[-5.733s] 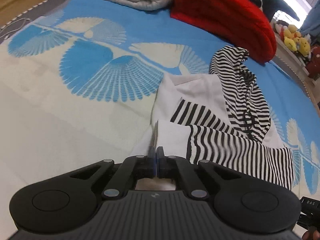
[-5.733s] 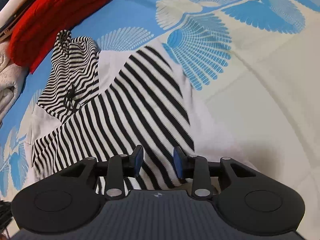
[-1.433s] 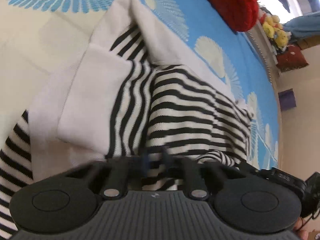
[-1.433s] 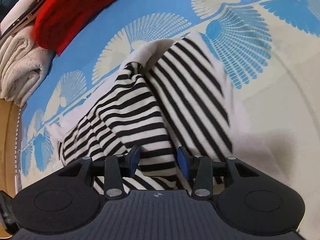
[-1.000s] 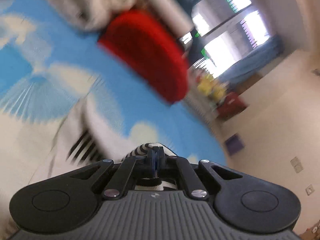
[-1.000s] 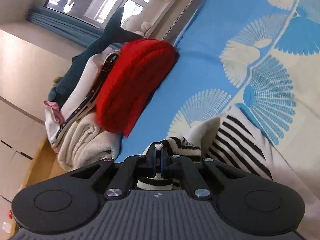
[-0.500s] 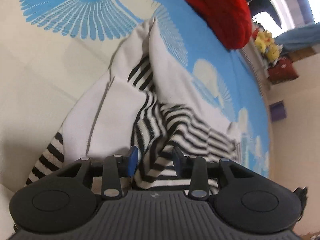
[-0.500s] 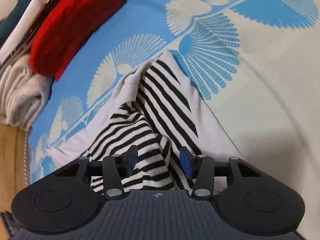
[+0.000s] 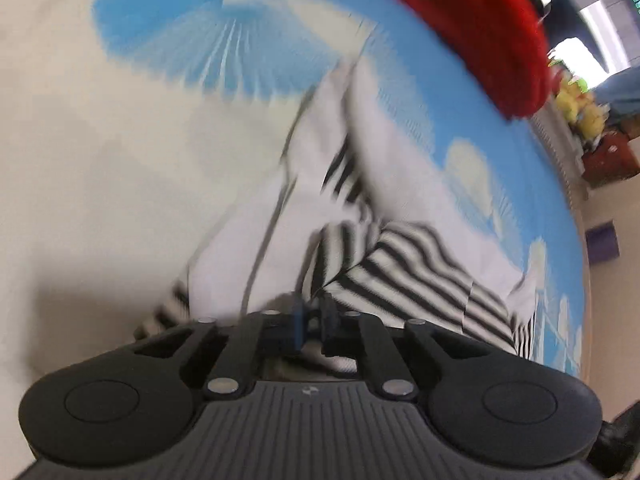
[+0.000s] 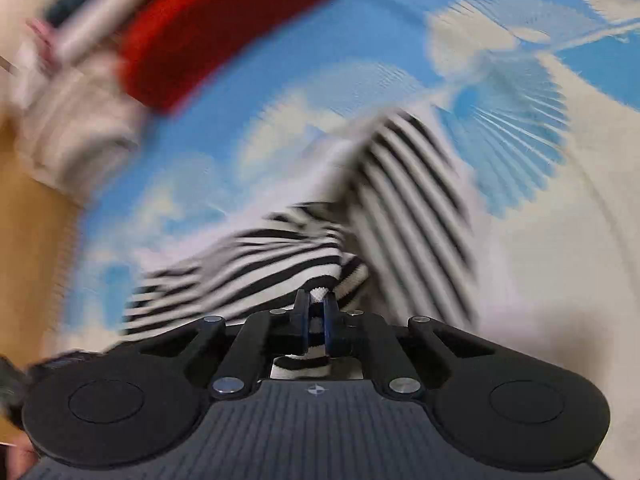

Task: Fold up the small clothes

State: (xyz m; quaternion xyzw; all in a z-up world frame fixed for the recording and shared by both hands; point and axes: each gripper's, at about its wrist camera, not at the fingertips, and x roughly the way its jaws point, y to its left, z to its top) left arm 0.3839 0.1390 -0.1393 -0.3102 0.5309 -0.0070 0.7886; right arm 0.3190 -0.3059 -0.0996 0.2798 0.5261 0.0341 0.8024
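Note:
A small black-and-white striped top with white panels (image 9: 404, 256) lies bunched on the blue and cream patterned sheet (image 9: 100, 160). In the left wrist view my left gripper (image 9: 314, 326) sits at the garment's near edge, its jaws almost closed with a narrow gap; the blur hides whether cloth is pinched. In the right wrist view my right gripper (image 10: 316, 314) is shut on a striped fold of the same top (image 10: 280, 256), and cloth shows between the fingers. Both views are motion-blurred.
A red cushion (image 9: 472, 20) lies at the far edge of the bed and also shows in the right wrist view (image 10: 216, 28). Folded pale towels (image 10: 72, 120) sit beside it. Yellow soft toys (image 9: 576, 104) and a floor lie beyond the bed's edge.
Half a second ago both grippers were open over the striped top. Now the right has shut on a striped fold and the left jaws have nearly closed. Both cameras are moving.

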